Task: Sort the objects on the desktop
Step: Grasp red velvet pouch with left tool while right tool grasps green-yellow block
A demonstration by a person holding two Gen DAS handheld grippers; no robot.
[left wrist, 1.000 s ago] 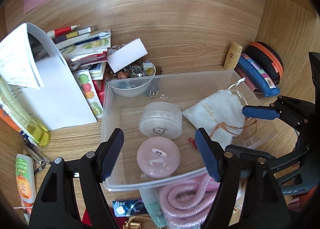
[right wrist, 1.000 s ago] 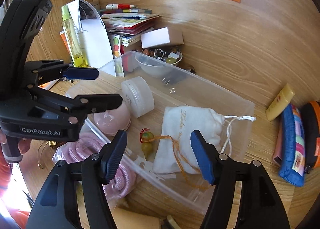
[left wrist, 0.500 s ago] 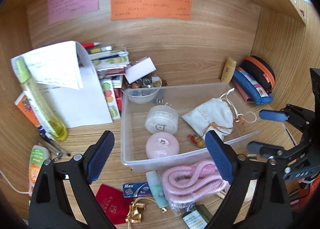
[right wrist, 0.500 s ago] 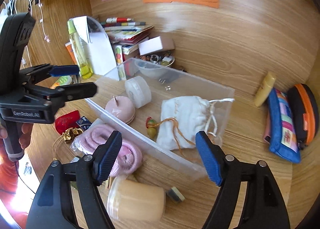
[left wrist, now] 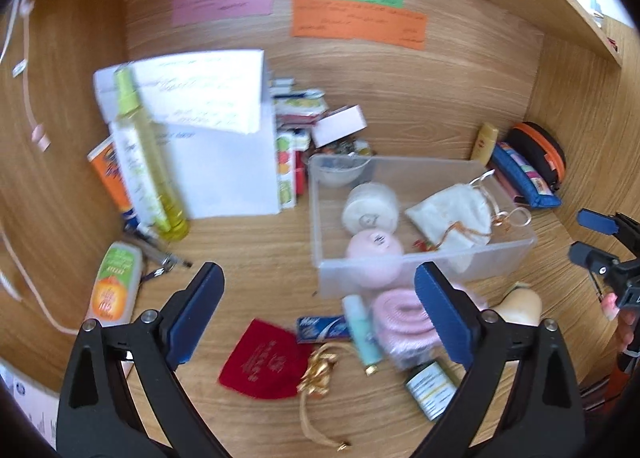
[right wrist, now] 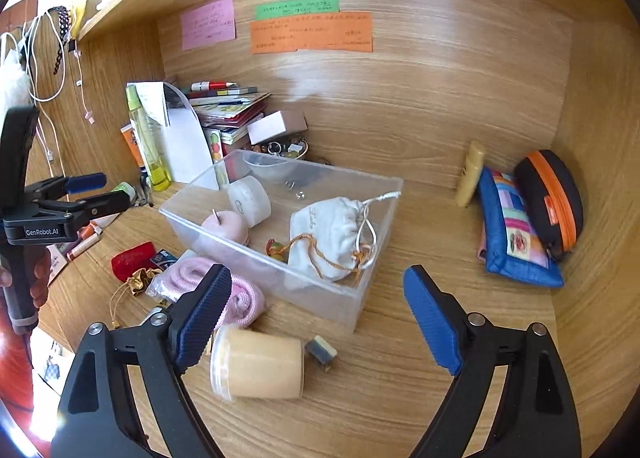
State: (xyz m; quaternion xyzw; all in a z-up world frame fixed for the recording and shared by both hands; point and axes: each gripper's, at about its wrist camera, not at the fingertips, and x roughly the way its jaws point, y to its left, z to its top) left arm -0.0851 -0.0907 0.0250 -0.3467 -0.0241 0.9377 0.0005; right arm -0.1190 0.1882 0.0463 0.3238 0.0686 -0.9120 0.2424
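— How do the two grippers stand?

— The left gripper (left wrist: 320, 300) tilts downward over the near part of the wooden desk (left wrist: 260, 250); its jaws are opening, wide apart, with nothing between them. The right gripper (right wrist: 316, 314) tilts down in the same way; its jaws are opening too and hold nothing. A cream jar (right wrist: 258, 364) lies just under its left finger, on its side, with the long axis going left to right.

— And where is the clear plastic box (right wrist: 328, 298)?

— It stands in the middle of the desk, beyond both grippers. Its long side runs from far-left to near-right in the right wrist view. Inside are four bigger things: one white drawstring pouch (right wrist: 336, 230), one pink round case (right wrist: 226, 228), one white round case (right wrist: 250, 200) tilted on its edge, and one small bowl (left wrist: 340, 172) in the far corner.

— What lies outside the box?

— One pink coiled rope (left wrist: 400, 316) touches the near wall. To its left lie one red pouch (left wrist: 262, 364) and one gold ribbon (left wrist: 318, 374). Far right, by the wall, lean one blue pencil case (right wrist: 514, 236) and one black case with orange zip (right wrist: 554, 198), side by side.
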